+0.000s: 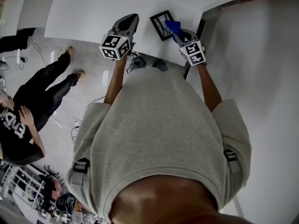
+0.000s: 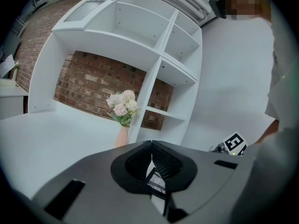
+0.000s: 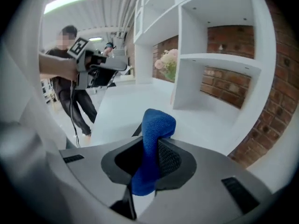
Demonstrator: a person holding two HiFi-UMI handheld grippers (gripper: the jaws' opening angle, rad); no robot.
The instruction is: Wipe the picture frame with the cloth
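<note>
The black picture frame lies flat on the white table. My right gripper hovers at the frame's right edge, shut on a blue cloth that pokes out over the frame. In the right gripper view the cloth stands folded between the jaws, and a dark sliver beside it may be the frame's edge. My left gripper is to the left of the frame, apart from it, jaws together with nothing held. Its tips meet in the left gripper view.
A white shelf unit with a brick back stands on the table's far side. A pink vase of pale flowers sits at its foot. A person in black stands on the floor to the left. A white wall panel is at the right.
</note>
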